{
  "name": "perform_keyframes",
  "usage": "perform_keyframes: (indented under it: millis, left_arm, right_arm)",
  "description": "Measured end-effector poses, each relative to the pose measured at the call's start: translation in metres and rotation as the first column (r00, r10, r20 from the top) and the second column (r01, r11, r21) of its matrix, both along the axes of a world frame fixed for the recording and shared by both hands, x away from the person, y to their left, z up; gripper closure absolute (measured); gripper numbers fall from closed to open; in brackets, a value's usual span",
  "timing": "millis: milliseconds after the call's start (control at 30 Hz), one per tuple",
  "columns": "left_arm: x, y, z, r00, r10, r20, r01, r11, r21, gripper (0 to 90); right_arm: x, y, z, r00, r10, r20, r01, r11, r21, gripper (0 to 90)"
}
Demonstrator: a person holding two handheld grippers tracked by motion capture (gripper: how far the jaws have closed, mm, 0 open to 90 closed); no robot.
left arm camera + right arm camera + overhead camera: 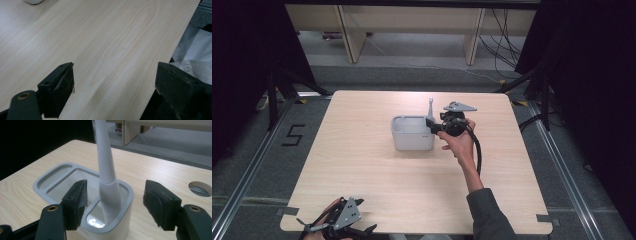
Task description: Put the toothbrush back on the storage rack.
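High view, from the left: the left hand-held gripper (343, 218) rests at the near-left edge of the desk (362, 165), jaws apart with nothing between them. At mid-desk stands a grey compartmented holder (412, 133). A white brush handle (105, 167) leans upright in its rounded end slot, so the placing looks done. Just right of it, the right hand-held gripper (113, 202) has its jaws spread wide on either side of the handle, pads clear of it. Drawing that hand away seems all that remains.
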State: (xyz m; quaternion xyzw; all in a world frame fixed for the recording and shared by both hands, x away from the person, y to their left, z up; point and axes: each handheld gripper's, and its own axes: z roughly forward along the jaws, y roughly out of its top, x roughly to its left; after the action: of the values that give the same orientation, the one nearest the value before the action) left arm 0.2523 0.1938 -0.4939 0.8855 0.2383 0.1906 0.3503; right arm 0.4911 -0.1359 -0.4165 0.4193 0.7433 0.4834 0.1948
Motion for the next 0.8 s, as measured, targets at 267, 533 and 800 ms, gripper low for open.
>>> perform_keyframes:
  millis: [267, 533, 800]
  left_arm:
    - [0.001, 0.002, 0.001, 1.0000, -0.008, -0.003, 0.008, 0.9999, 0.014, 15.2]
    - [-0.002, -0.002, -0.001, 1.0000, 0.005, -0.004, -0.005, 0.9992, -0.039, 15.2]
    - [-0.002, 0.000, 0.001, 1.0000, 0.008, -0.002, -0.008, 0.9999, -0.013, 15.2]
  right_arm:
    - [-0.012, -0.002, 0.002, 0.9998, 0.017, -0.002, -0.017, 0.9995, 0.025, 34.7]
    - [-0.024, -0.008, 0.001, 0.9991, 0.042, 0.009, -0.043, 0.9990, 0.014, 33.3]
    - [-0.028, -0.017, 0.003, 0.9989, 0.041, 0.022, -0.041, 0.9990, 0.018, 32.6]
